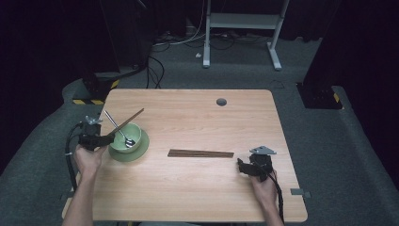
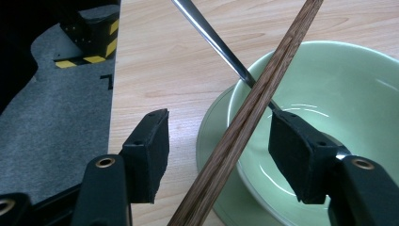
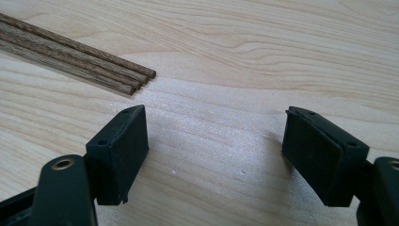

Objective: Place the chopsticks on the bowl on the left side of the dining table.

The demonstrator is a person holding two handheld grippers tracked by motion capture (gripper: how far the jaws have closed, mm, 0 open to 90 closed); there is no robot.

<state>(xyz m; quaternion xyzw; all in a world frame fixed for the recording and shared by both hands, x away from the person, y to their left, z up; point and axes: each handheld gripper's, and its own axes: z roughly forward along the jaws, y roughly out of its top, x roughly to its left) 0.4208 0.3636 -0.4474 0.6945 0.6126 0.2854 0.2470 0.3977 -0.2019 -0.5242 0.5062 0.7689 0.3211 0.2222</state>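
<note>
2 grippers: we see the left gripper (image 2: 216, 155) with jaws spread around 1 brown wooden chopstick (image 2: 249, 110), pads not touching it; the right gripper (image 3: 214, 155) is spread over bare wood.
Chopstick: it leans on the rim of the pale green ceramic bowl (image 1: 125, 138), crossing the silver metal spoon (image 1: 118, 131) inside.
Progress: we judge 1 stick delivered; the remaining dark wooden chopsticks (image 1: 201, 153) lie mid-table, just beyond the right gripper.
Room: the bowl sits on a green saucer (image 1: 141, 149) near the left edge of the light wooden table (image 1: 197, 117); the far half offers free space.
</note>
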